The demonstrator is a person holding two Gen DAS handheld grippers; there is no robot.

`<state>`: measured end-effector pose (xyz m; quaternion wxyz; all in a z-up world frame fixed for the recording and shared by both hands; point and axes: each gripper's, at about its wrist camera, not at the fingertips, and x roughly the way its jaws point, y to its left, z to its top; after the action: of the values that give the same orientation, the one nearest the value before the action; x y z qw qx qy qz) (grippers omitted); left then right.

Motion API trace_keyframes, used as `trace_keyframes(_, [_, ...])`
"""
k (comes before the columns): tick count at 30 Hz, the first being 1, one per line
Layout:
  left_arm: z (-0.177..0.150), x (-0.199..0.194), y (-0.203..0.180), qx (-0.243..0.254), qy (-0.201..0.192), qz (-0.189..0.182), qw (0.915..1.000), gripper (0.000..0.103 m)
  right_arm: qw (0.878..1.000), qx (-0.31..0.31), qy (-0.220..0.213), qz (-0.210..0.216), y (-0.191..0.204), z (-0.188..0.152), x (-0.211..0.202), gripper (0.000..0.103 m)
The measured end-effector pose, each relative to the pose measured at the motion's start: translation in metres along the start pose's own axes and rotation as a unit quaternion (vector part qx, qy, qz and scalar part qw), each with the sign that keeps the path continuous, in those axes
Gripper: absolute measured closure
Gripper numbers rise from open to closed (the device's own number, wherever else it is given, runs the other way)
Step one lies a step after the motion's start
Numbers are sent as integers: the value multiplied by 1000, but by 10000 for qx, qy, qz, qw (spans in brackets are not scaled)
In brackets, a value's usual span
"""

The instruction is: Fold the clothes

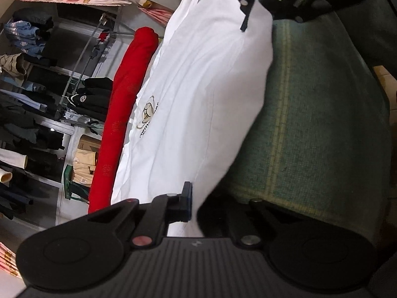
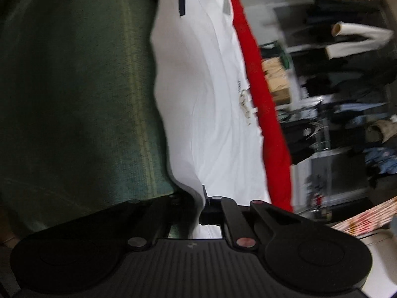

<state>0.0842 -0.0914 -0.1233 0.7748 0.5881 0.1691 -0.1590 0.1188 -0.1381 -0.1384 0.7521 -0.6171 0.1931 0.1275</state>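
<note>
- White shirt (image 1: 198,94) stretched out over a green cloth (image 1: 322,124), pulled between both grippers, logo (image 1: 147,113) facing up.
- Left gripper (image 1: 196,206) clamped on one end of the shirt, fabric pinched between the fingers.
- Right gripper (image 2: 198,206) clamped on the opposite end, same deal; also showing at the top of the left view.
- Red cloth (image 1: 119,114) lying right along the shirt's far edge, touching it.
- Shelves (image 1: 37,99) stuffed with dark clothes behind, cardboard boxes (image 1: 85,159) low down.
</note>
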Motion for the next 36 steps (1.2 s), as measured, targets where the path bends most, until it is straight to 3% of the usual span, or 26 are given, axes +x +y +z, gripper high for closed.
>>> trace_keyframes(14, [4, -10, 2, -117, 46, 14, 9999, 102, 9997, 149, -127, 109, -6, -7, -4, 94])
trace_keyframes(22, [7, -36, 35, -309, -100, -234, 9992, 103, 9978, 156, -353, 541, -48, -11, -26, 96])
trace_keyframes(28, [7, -53, 37, -287, -77, -537, 9981, 103, 9885, 531, -573, 1292, -80, -21, -49, 96])
trace_keyframes(33, [7, -65, 20, -249, -122, -954, 9951, 103, 9779, 615, -462, 1944, -72, -28, -52, 96])
trace_keyframes(36, [3, -62, 7, -192, -15, -1100, 9937, 103, 9741, 671, -352, 2130, -60, -31, -49, 94])
